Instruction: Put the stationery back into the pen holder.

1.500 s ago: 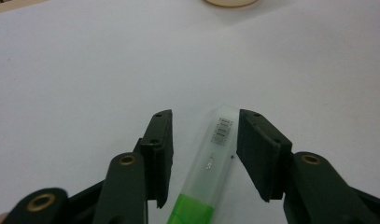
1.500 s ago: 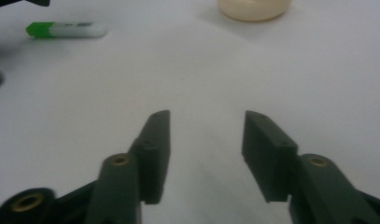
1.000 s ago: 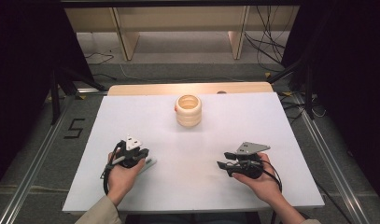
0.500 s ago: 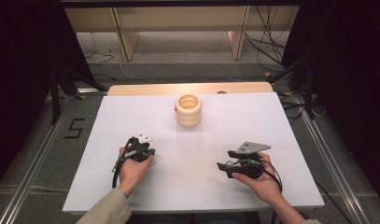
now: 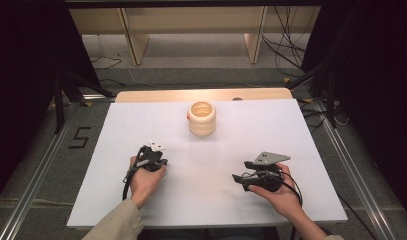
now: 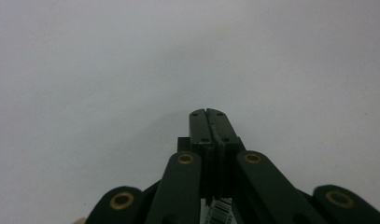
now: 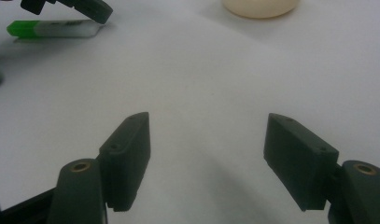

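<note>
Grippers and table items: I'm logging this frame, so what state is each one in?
left gripper: fingers shut, empty, pointed down at the white table
right gripper: fingers open, empty, low over the table
cream ribbed holder: upright, open top, untouched
green and white tube: lying flat beside the left gripper
</note>
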The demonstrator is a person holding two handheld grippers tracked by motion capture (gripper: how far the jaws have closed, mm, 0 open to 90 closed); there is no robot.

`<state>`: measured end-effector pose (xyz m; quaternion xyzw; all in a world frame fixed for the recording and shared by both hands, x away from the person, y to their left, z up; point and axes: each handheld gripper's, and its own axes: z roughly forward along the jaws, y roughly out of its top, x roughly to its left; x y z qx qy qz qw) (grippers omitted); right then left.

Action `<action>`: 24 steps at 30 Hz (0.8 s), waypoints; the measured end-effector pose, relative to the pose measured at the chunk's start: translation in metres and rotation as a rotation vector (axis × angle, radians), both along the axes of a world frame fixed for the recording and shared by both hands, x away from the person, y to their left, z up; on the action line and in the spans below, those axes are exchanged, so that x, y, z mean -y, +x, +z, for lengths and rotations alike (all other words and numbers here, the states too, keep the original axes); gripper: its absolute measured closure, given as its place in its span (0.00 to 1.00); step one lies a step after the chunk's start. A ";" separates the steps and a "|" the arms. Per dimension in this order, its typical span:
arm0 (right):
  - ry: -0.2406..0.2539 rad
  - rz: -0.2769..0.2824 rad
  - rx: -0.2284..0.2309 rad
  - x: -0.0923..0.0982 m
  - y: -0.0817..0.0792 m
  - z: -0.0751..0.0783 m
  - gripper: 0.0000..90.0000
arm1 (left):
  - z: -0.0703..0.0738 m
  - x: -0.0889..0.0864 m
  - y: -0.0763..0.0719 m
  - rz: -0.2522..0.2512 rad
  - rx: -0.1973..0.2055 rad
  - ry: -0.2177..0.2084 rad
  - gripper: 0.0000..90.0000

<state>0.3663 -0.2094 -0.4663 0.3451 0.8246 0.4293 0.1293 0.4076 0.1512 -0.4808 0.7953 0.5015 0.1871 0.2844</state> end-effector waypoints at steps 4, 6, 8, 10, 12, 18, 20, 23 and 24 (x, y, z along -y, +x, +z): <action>0.000 0.000 0.000 0.000 0.000 0.000 0.36 | 0.000 0.000 0.001 0.007 0.000 0.002 1.00; 0.001 -0.001 -0.002 0.000 0.000 0.000 0.36 | -0.001 0.000 0.001 0.007 -0.001 0.004 1.00; 0.001 0.000 -0.002 0.000 0.000 0.000 0.36 | -0.001 0.000 0.001 0.004 -0.006 0.008 1.00; 0.002 -0.001 -0.001 0.000 0.000 0.000 0.36 | -0.001 0.000 0.001 0.004 -0.007 0.006 1.00; 0.002 -0.002 -0.001 0.000 0.000 0.000 0.36 | 0.000 0.000 0.001 -0.004 -0.012 0.004 1.00; 0.002 -0.001 -0.001 0.000 0.000 0.000 0.36 | 0.000 0.004 -0.001 -0.022 -0.030 0.001 1.00; 0.004 -0.002 0.001 0.001 0.000 0.000 0.36 | 0.000 0.005 -0.003 -0.027 -0.037 -0.001 1.00; 0.002 -0.002 -0.001 0.001 0.000 0.000 0.36 | 0.000 0.007 -0.005 -0.039 -0.043 0.005 1.00; 0.002 -0.002 -0.001 0.001 0.000 0.000 0.36 | 0.000 0.007 -0.006 -0.046 -0.042 0.006 1.00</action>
